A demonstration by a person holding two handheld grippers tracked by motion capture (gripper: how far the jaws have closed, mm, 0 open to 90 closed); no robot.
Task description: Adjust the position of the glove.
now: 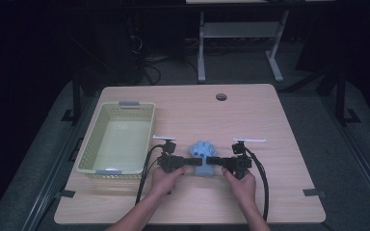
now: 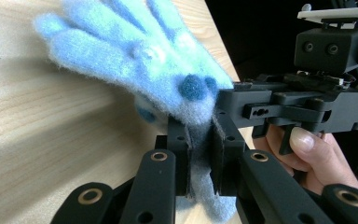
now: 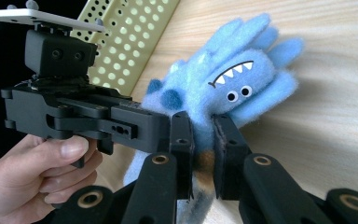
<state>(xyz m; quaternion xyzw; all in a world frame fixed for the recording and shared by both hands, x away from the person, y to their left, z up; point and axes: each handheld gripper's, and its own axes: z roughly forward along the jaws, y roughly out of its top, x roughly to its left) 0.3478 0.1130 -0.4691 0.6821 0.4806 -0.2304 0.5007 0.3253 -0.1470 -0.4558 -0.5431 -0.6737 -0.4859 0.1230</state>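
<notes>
A fuzzy blue glove [image 1: 202, 153] with a toothy monster face lies on the wooden table [image 1: 270, 120], fingers pointing away from the person. My left gripper [image 1: 190, 163] comes at its cuff from the left and my right gripper [image 1: 216, 162] from the right. In the left gripper view the left gripper [image 2: 199, 140] is shut on the cuff of the glove [image 2: 135, 51], with the right gripper [image 2: 233, 100] meeting it side-on. In the right gripper view the right gripper [image 3: 203, 135] pinches the same cuff below the glove [image 3: 233, 79], beside the left gripper [image 3: 163, 123].
A pale green perforated basket [image 1: 89, 139] stands at the table's left, close to the left hand, and its wall [image 3: 126, 37] appears behind the left gripper. A cable hole [image 1: 221, 96] sits near the far edge. Dark floor and another desk's legs [image 1: 201, 48] lie beyond.
</notes>
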